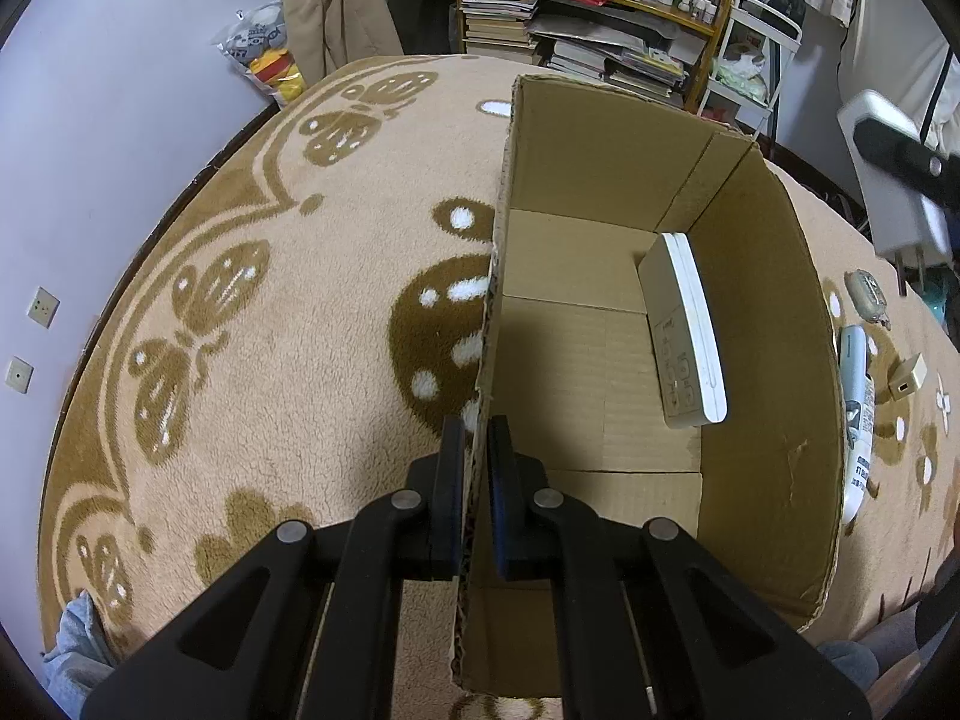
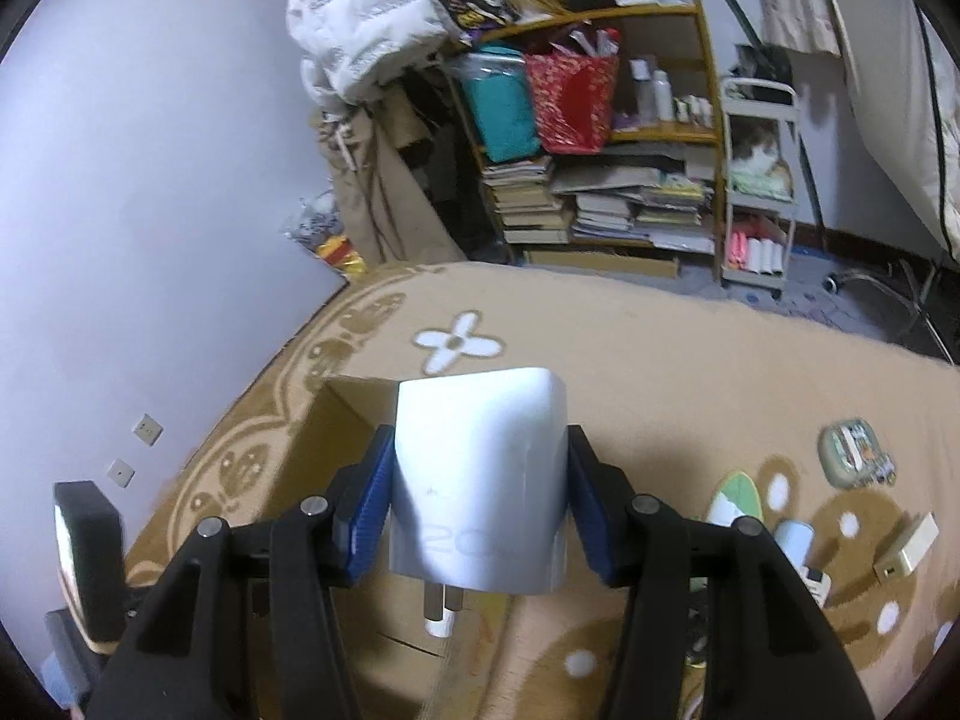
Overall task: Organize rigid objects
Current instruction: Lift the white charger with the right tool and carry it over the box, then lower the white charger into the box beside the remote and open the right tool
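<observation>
**Charger held above the blanket, box wall pinched**

The right gripper (image 2: 480,501) grasps a white plug-in charger (image 2: 480,474), lifted above the butterfly-patterned blanket (image 1: 300,300). The left gripper (image 1: 477,468) is clenched on the cardboard box (image 1: 768,360) wall; a white remote control (image 1: 684,330) leans inside against the opposite wall.

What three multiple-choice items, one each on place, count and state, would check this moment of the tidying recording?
1. Where does the white remote control lie?
A. Inside the cardboard box, against its wall
B. On the blanket
C. On the bookshelf

2. How many objects lie inside the box?
A. None
B. One
C. Three

3. What is the right gripper doing?
A. Standing open and empty
B. Pinching the box wall
C. Gripping a white plug adapter

Answers: 1 A, the remote leans on the box's inner wall; 2 B, only the remote shows on the box floor; 3 C, both blue pads press the adapter's sides, while the left gripper pinches the box wall.
</observation>
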`<action>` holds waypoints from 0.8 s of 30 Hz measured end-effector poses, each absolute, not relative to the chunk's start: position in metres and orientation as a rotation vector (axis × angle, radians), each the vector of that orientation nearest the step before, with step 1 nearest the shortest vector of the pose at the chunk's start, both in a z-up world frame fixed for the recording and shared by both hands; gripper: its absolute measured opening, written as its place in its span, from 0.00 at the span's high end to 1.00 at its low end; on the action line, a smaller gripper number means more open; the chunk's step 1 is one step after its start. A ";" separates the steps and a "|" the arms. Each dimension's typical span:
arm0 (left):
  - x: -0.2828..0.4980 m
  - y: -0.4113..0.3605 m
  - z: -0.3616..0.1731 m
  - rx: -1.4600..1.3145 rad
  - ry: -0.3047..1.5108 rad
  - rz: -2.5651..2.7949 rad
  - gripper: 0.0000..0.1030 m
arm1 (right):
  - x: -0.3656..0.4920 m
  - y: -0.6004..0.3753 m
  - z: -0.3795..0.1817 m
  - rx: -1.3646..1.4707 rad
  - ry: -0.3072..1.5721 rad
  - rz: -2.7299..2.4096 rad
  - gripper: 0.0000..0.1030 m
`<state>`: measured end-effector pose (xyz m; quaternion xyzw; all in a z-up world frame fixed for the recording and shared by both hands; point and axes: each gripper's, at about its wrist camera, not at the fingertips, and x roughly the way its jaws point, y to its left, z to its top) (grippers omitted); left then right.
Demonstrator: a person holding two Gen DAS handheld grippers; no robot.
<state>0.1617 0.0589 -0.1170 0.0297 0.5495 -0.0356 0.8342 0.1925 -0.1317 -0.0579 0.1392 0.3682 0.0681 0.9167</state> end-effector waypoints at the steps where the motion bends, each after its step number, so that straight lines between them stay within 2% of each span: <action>1: 0.162 0.059 -0.117 0.064 1.164 -0.075 0.93 | 0.193 -0.127 -0.056 0.290 0.756 0.153 0.44; 24: 0.158 0.054 -0.117 0.079 1.154 -0.077 0.93 | 0.208 -0.078 -0.115 0.216 0.905 0.221 0.44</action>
